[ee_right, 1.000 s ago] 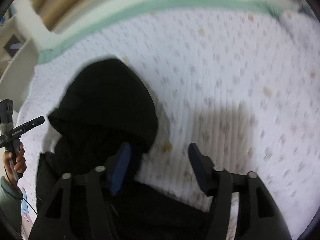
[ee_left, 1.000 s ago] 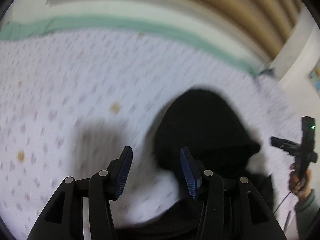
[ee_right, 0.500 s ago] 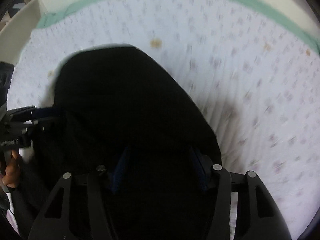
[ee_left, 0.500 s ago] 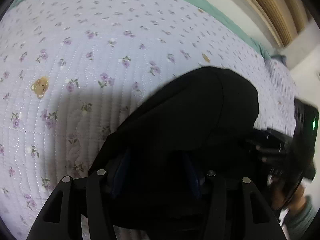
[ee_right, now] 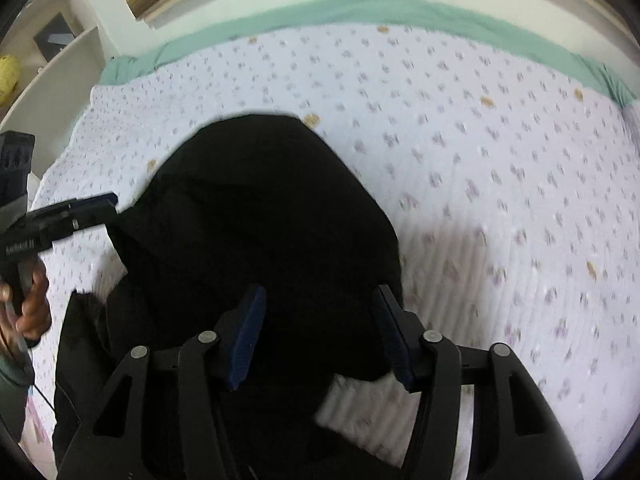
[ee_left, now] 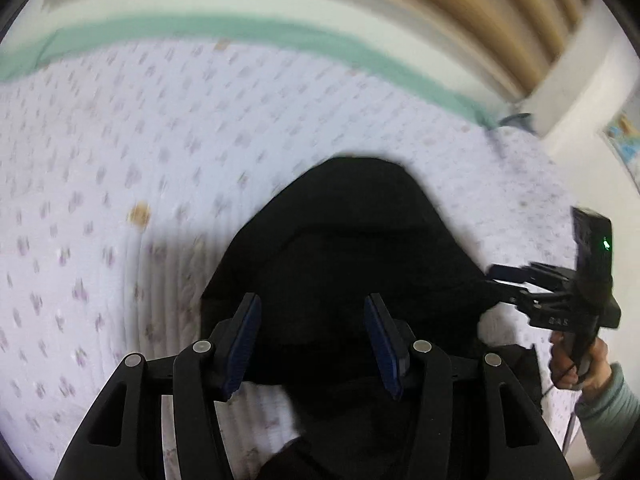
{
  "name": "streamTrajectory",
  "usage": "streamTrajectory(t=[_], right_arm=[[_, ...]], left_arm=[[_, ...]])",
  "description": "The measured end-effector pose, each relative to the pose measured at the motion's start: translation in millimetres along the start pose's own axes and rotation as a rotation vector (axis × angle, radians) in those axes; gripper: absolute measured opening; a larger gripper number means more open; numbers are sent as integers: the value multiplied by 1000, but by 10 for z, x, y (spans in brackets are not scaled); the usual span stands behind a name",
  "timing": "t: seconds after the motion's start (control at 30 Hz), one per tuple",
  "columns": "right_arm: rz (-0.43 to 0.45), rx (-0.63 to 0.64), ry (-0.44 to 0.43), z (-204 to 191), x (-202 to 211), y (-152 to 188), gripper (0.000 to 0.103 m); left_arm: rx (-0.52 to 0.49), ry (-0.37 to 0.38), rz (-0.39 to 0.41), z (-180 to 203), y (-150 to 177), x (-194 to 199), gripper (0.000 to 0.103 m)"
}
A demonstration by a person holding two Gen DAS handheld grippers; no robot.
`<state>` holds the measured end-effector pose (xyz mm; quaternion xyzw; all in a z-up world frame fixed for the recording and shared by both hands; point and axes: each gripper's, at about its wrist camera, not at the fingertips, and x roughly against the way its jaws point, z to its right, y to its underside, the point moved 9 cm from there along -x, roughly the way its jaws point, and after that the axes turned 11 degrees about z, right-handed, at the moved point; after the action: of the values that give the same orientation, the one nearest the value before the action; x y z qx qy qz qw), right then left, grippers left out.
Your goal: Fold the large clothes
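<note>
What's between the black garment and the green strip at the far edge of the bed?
Only bare flowered quilt separates the black garment from the green strip, clearest in the right wrist view.

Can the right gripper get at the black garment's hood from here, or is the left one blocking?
Probably yes. The right gripper hangs over the black garment with open jaws, nothing between it and the cloth. The left gripper sits off at the hood's far edge, clear of that approach.

a home bedroom: floral quilt (ee_right: 480, 140) on a bed (green sheet (ee_right: 360, 12) beneath).
</note>
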<state>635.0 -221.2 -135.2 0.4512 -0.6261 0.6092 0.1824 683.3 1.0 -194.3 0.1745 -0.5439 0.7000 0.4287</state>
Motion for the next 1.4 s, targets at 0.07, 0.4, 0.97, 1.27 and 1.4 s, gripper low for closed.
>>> streamTrajectory(t=[0.07,0.4,0.97,1.27,1.4], right_arm=[[-56,-30,15,129,-173,170,53],[-78,-106,-35,314,-208,177,54],[-170,-150,-266,374,-875,-306,71],[-20,98,-246,-202,-63,-412,22],[74,206,-193,-457,582,-371,21]], left_arm=[[40,-36,-118,-186,286,-279,54],[-12,-11,-86,-117,93,-104,54],[253,350,-296,-314,-44,-855,76],[-29,400,-128,256,-63,34,24],[-137,400,-62,581,-5,659,23]])
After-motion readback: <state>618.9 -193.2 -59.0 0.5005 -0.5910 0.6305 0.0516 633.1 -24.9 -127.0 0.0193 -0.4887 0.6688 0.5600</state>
